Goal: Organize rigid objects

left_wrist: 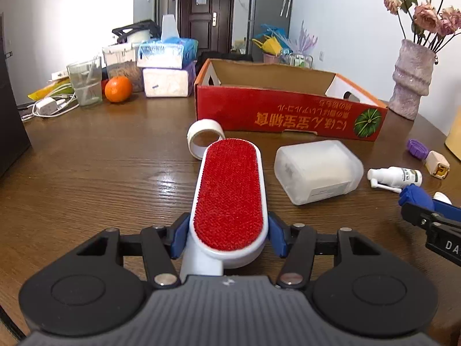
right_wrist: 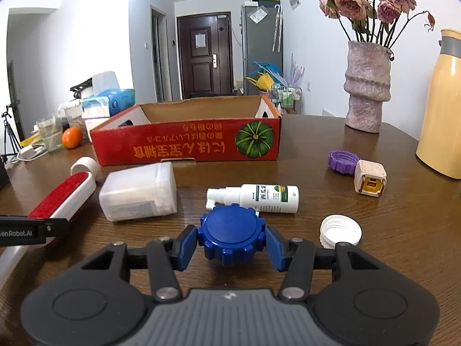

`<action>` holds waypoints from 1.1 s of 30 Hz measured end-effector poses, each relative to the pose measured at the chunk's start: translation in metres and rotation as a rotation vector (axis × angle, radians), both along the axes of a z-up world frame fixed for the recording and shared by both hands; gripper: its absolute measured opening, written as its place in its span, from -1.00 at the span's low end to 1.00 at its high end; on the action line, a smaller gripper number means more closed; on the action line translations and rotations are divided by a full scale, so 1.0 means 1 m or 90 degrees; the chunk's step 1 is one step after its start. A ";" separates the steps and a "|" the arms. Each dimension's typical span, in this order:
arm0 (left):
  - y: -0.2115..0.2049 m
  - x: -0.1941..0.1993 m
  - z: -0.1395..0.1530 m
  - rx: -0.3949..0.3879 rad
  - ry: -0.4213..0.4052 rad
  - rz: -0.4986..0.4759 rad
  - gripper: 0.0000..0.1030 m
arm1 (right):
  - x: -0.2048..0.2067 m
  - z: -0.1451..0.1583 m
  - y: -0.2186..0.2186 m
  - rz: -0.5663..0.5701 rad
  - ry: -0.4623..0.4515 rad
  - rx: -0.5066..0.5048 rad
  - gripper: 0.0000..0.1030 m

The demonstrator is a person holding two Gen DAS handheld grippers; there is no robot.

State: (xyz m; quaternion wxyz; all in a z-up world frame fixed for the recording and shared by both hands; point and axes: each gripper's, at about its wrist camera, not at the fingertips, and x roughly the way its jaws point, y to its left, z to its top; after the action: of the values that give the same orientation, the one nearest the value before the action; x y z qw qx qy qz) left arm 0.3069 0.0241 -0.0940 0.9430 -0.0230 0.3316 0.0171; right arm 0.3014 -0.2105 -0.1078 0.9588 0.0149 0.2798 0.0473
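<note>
My left gripper is shut on a red and white lint brush, held above the table. The brush also shows at the left of the right wrist view. My right gripper is shut on a blue ridged cap, held just above the table. An open red cardboard box stands ahead, also in the right wrist view. On the table lie a frosted plastic container, a white spray bottle, a white cap, a purple cap, a cream charger cube and a tape roll.
A pink vase with dried roses and a yellow thermos stand at the right. Tissue packs, an orange, a glass and a white charger with cable sit at the back left.
</note>
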 end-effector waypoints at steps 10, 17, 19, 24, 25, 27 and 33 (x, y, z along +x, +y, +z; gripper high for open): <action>-0.015 -0.009 0.030 -0.019 -0.034 -0.019 0.10 | -0.010 0.019 0.000 0.013 -0.042 0.011 -0.01; -0.027 0.000 0.063 -0.029 -0.073 -0.023 0.10 | -0.007 0.037 -0.001 0.019 -0.071 0.016 -0.01; -0.029 0.004 0.069 -0.031 -0.078 -0.018 0.10 | -0.004 0.044 -0.002 0.020 -0.081 0.016 -0.01; -0.031 0.017 0.081 -0.037 -0.091 -0.016 0.10 | 0.006 0.059 -0.003 0.020 -0.103 0.016 -0.01; -0.032 0.021 0.083 -0.037 -0.093 -0.015 0.10 | 0.008 0.062 -0.003 0.020 -0.106 0.015 -0.01; -0.033 0.026 0.087 -0.037 -0.094 -0.013 0.10 | 0.014 0.066 -0.003 0.019 -0.113 0.015 -0.01; -0.032 0.048 0.092 -0.048 -0.093 0.000 0.10 | 0.033 0.073 0.000 0.017 -0.120 0.015 -0.01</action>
State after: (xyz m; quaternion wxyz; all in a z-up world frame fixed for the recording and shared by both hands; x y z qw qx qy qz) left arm 0.3546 -0.0082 -0.0017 0.9632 -0.0596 0.2622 0.0026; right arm 0.3341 -0.2109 -0.0344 0.9799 0.0181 0.1879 0.0649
